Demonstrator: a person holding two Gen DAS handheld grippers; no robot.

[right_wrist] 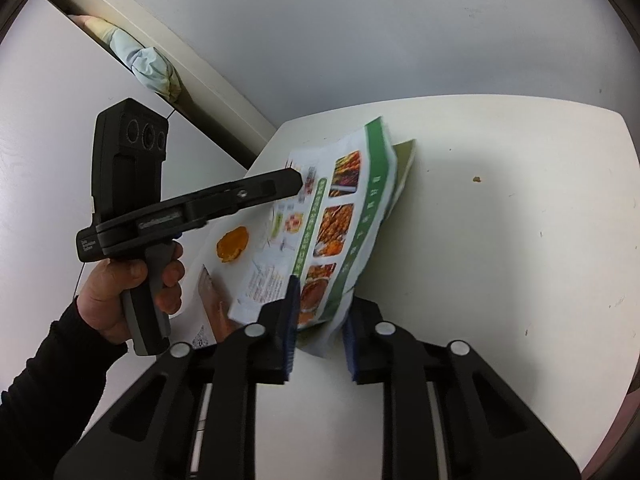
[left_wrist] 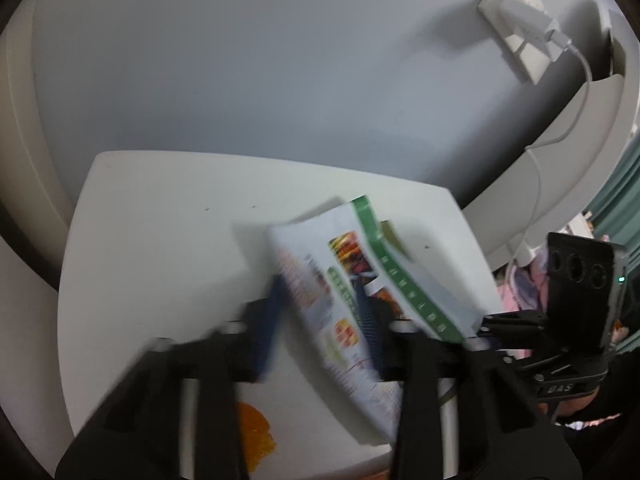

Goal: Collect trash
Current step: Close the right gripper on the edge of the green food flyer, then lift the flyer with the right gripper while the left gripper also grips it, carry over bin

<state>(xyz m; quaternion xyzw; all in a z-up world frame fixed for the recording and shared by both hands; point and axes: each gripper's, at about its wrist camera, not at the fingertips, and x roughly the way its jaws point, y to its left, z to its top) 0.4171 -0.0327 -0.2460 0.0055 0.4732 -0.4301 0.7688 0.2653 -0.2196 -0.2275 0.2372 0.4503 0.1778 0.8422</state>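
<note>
A white food bag with a green band and food pictures [left_wrist: 320, 256] [right_wrist: 344, 216] is tilted up over the white table [left_wrist: 160, 220] [right_wrist: 500, 240]. My left gripper [left_wrist: 320, 316] has the bag between its blue pads and looks shut on it; this view is blurred. From the right wrist view its tip [right_wrist: 296, 182] sits on the bag's far left edge, a hand [right_wrist: 120, 292] in a black sleeve holding its grip. My right gripper [right_wrist: 319, 332] [left_wrist: 484, 320] is shut on the bag's near corner. An orange peel-like piece [left_wrist: 256, 436] [right_wrist: 232, 244] lies beside the bag.
An olive card [right_wrist: 406, 156] [left_wrist: 390, 232] pokes out under the bag's far end. A printed sheet with a QR code [right_wrist: 208, 312] lies at the table's left edge. A small crumb [right_wrist: 476, 179] sits on the table. A wall socket with a white charger [left_wrist: 516, 12] is behind.
</note>
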